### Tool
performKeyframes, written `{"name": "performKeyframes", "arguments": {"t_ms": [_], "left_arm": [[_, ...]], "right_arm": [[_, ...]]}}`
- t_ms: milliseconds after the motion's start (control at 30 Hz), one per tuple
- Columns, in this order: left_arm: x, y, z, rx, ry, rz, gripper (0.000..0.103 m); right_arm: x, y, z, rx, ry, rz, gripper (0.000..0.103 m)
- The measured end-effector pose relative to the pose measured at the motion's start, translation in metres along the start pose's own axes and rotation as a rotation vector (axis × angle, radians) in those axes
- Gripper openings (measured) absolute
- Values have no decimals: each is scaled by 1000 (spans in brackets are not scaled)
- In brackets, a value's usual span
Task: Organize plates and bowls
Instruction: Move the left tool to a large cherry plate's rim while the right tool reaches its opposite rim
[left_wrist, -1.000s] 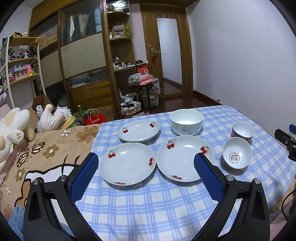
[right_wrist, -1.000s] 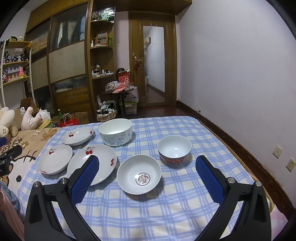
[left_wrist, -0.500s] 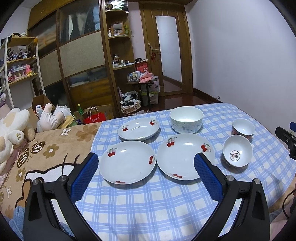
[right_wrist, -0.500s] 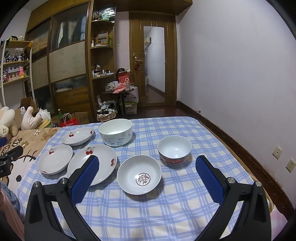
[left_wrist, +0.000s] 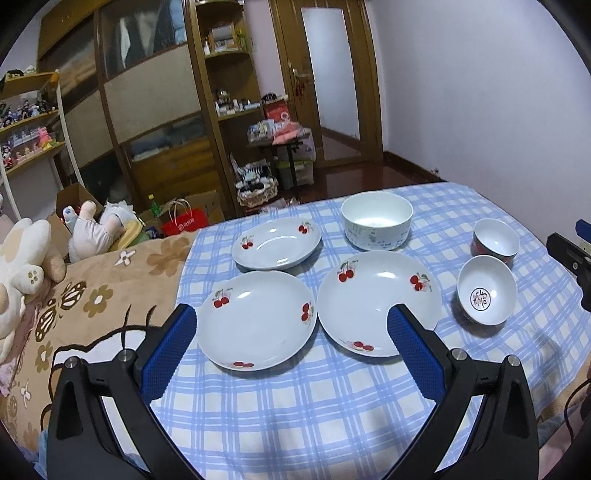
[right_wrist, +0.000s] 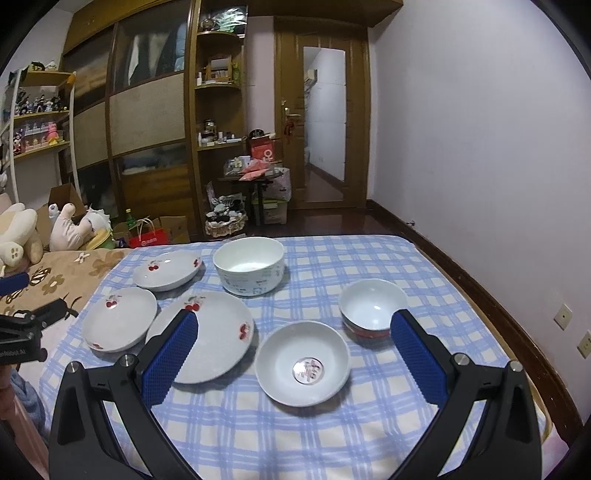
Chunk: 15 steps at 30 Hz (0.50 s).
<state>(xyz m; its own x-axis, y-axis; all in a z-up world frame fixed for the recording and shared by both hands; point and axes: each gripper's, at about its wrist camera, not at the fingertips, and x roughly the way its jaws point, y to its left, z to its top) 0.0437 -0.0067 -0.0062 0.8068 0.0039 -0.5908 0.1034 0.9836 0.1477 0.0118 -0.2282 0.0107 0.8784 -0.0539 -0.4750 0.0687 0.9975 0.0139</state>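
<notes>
Both claws, left claw (left_wrist: 291, 321) and right claw (right_wrist: 293, 325), remain spread wide and empty, having edged slightly nearer the untouched cherry plates (left_wrist: 256, 319) and bowls (right_wrist: 303, 362) on the checked bed cover (right_wrist: 332, 435), so organizing is unstarted.

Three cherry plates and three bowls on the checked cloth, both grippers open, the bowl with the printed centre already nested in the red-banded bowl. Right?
Not quite. The bowl with the printed centre is not nested; the right wrist view shows it on the checked cloth beside the red-banded bowl. The rest holds.
</notes>
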Motion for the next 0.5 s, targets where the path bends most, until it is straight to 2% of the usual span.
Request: {"name": "performKeyframes", "arguments": {"t_ms": [300, 400, 500], "left_arm": [[42, 12, 19, -30, 88, 5, 101], [57, 11, 20, -28, 113, 34, 101], [74, 10, 19, -46, 156, 23, 101]], "right_arm": [[43, 39, 8, -76, 50, 63, 103], [60, 47, 10, -94, 65, 60, 103], [77, 51, 12, -93, 78, 76, 103]]}}
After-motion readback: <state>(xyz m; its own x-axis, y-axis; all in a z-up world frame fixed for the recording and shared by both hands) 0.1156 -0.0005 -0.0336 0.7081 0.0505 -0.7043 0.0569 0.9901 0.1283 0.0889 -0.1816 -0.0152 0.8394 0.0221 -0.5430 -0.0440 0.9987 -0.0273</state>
